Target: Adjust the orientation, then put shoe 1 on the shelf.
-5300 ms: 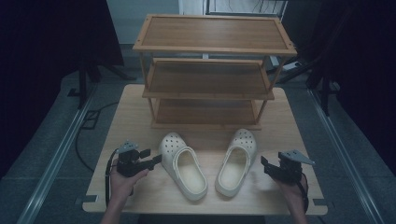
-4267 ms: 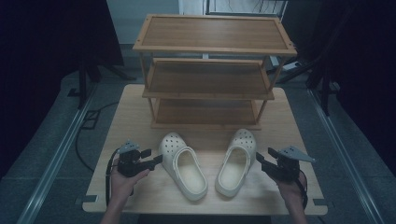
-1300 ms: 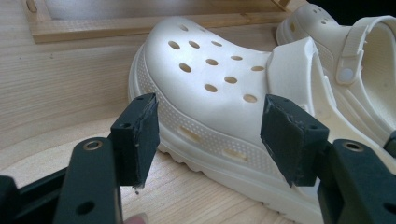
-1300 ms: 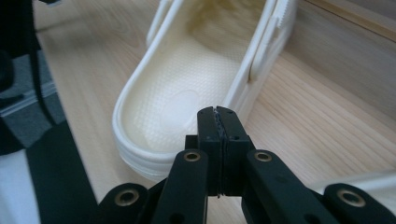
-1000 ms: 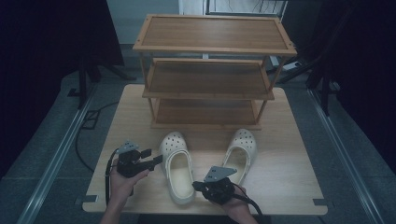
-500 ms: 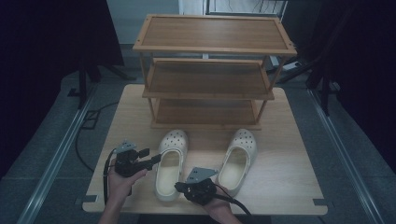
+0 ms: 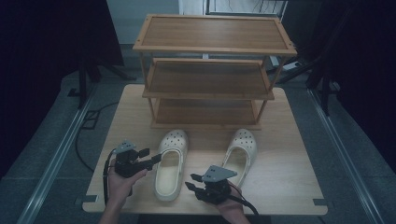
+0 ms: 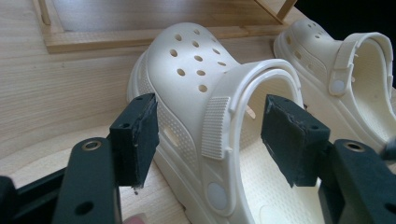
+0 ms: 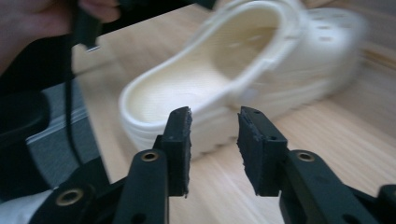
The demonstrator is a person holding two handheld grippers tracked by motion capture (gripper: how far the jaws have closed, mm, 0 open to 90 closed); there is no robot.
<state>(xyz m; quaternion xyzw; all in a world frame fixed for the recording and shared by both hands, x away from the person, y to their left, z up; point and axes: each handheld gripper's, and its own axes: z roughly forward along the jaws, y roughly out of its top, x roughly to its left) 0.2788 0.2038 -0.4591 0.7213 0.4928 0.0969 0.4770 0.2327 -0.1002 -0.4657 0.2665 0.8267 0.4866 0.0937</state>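
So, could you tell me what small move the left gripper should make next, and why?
Probably close the left gripper on the left clog: its open jaws already straddle the clog's side wall and heel strap. The right gripper has just been opening, nothing between its jaws.

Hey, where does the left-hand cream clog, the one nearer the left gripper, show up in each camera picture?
High view: left clog lies lower centre, beside the left gripper.
Left gripper view: it sits centre, strap between open jaws.
Right gripper view: blurred, upper centre, beyond the jaws.
Shared landmark: wooden shoe rack, its base top left in the left gripper view.
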